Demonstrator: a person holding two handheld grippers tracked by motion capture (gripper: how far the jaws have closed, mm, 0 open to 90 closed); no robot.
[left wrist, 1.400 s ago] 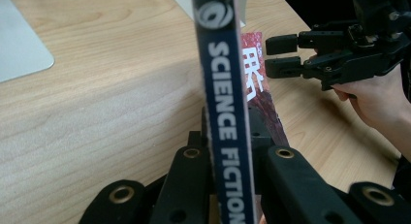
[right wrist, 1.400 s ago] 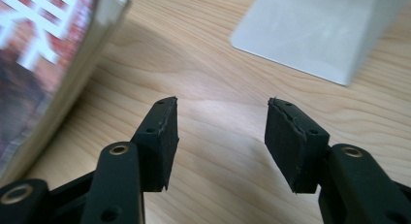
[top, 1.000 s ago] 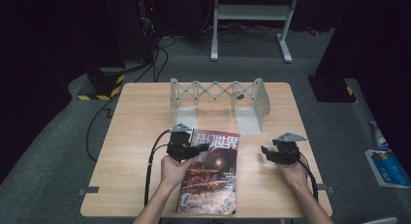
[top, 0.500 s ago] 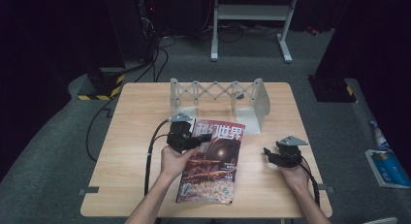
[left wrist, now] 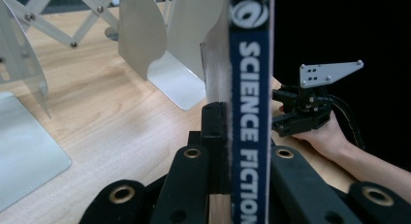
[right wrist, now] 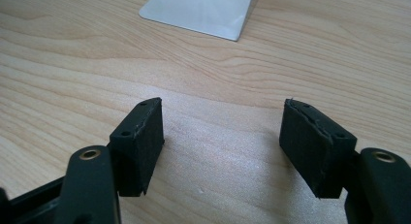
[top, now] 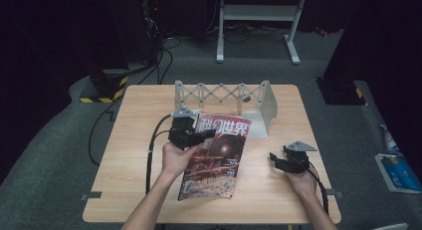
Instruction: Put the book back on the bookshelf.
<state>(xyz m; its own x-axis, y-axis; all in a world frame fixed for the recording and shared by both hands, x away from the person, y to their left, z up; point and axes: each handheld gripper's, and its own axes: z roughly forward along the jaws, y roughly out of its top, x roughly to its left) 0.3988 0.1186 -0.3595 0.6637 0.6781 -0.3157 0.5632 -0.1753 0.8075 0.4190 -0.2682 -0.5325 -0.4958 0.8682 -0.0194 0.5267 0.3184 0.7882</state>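
A science fiction magazine [top: 216, 160] with a reddish cover is raised off the wooden table [top: 134, 120], tilted. My left gripper [top: 209, 134] is shut on its upper left edge near the spine. In the left gripper view the blue spine [left wrist: 249, 103] stands upright between the jaws of my left gripper [left wrist: 228, 122]. My right gripper [top: 274, 158] rests low on the table to the magazine's right, also seen beyond the spine as my right gripper [left wrist: 280, 112]. In the right gripper view my right gripper [right wrist: 223, 146] is open; its jaws have just been opening, with bare wood between them.
A metal expanding book rack [top: 224, 93] with upright dividers stands at the back middle of the table, just behind the magazine. Its flat base plate [right wrist: 198, 10] lies ahead of the right gripper. Cables trail from both grippers toward the front edge.
The left gripper has lifted the magazine and carried it a little toward the rack. The right hand has stayed in place on the table.
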